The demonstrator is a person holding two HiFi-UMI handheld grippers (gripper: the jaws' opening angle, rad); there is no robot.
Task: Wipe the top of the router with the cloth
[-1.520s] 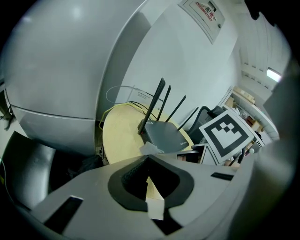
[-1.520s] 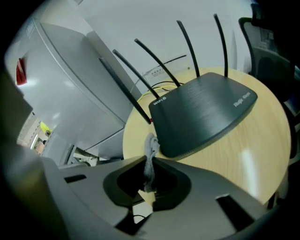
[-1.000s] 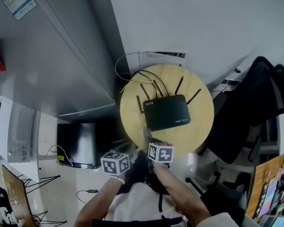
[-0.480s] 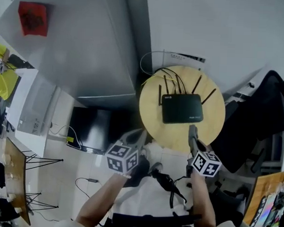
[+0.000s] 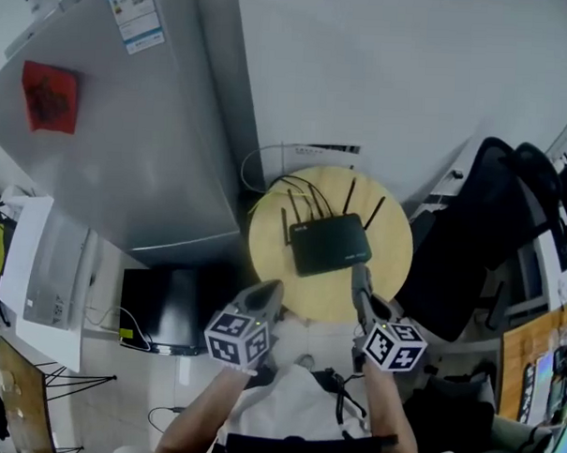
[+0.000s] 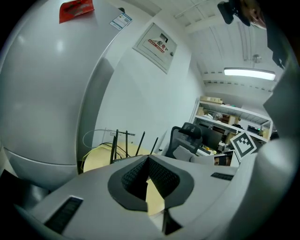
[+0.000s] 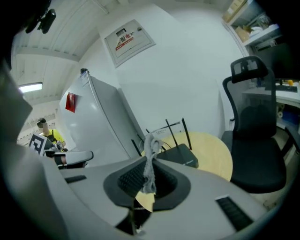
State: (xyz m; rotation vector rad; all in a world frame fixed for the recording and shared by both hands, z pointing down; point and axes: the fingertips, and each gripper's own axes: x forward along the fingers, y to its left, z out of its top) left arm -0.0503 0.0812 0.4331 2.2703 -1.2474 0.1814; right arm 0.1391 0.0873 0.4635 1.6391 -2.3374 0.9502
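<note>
On the round table, the black router is sitting with its antennas pointing toward the wall.
I am holding both grippers at the table's near edge: my right gripper is clenching a thin strip of grey cloth that is sticking up between its jaws, and my left gripper is pinching closed on nothing.

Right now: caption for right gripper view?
Right gripper pinches a grey cloth in its jaws; black router on round table ahead.
</note>
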